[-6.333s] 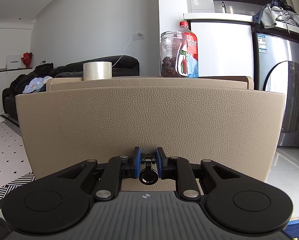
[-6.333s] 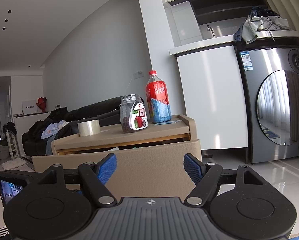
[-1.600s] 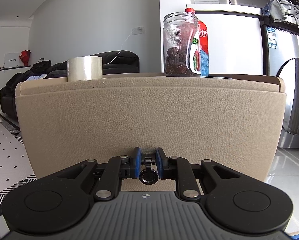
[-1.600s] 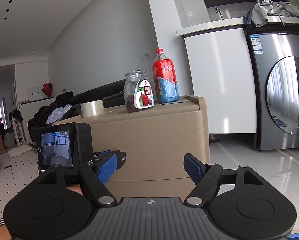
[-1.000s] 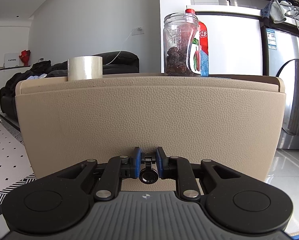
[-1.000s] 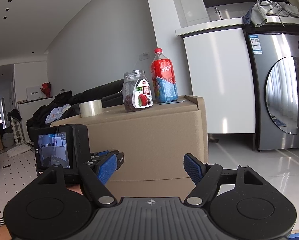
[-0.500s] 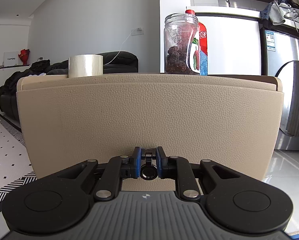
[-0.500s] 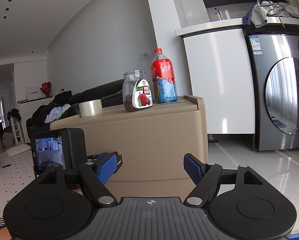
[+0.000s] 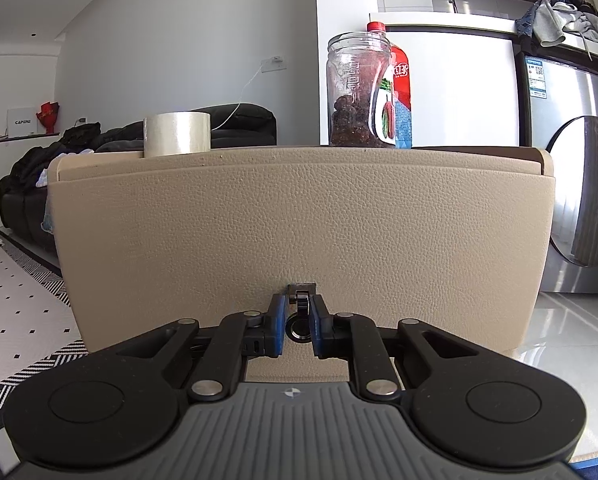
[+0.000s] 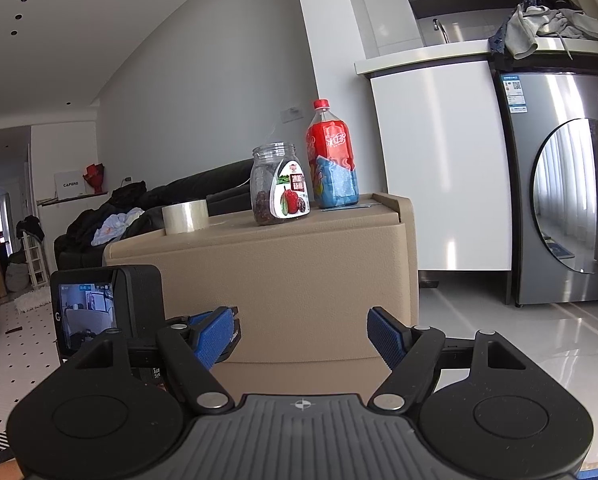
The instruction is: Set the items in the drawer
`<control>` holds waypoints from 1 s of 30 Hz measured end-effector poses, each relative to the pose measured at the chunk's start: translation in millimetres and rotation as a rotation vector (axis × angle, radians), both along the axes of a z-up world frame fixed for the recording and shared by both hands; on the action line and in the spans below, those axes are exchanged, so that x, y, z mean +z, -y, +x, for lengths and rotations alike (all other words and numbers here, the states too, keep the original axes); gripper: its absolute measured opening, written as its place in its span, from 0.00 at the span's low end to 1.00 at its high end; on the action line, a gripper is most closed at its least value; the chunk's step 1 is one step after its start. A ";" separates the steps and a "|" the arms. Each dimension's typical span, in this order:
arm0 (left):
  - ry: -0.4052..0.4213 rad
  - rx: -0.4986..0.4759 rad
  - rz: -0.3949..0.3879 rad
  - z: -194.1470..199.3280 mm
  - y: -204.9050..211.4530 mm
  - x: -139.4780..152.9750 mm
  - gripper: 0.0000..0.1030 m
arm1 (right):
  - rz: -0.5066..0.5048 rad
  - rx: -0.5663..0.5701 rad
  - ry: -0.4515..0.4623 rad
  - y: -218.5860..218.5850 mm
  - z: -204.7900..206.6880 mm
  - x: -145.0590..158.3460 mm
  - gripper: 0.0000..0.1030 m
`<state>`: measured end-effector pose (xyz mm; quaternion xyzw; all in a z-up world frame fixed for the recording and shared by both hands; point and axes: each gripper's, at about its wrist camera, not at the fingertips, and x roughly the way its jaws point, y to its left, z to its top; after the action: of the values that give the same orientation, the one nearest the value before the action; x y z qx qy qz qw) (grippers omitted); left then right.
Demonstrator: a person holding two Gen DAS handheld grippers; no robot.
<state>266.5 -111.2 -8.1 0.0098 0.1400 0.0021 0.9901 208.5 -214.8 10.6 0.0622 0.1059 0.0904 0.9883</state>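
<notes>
Drawer [image 9: 299, 220] front fills the view ahead of the left gripper [image 9: 297, 322], whose jaws pinch the pull ring [image 9: 297, 325]. Above: one tape roll [image 9: 177, 135], one jar [image 9: 355, 92], one bottle [image 10: 333, 156]. Right gripper [image 10: 301, 334] gapes wide, empty, just right of it.

Black sofa [image 10: 203, 188], steel washer [image 10: 559, 208], glossy floor [image 10: 539, 344]

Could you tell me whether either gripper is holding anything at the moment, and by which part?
The left gripper is closed on the small pull handle low on the drawer front. The right gripper is open and holds nothing.
</notes>
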 end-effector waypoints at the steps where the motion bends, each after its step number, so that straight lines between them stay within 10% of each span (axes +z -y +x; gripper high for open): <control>1: 0.000 0.000 0.000 -2.0 -0.7 0.4 0.15 | -0.001 0.000 0.001 -0.3 -0.2 0.1 0.75; 30: 0.060 -0.003 -0.027 -68.6 -30.3 34.1 0.23 | -0.025 0.000 0.015 -7.7 -5.6 2.7 0.75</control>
<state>197.9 -80.9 26.0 -0.0033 0.1104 -0.0008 0.9939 202.8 -207.0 13.3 0.0494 0.0998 0.0895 0.9897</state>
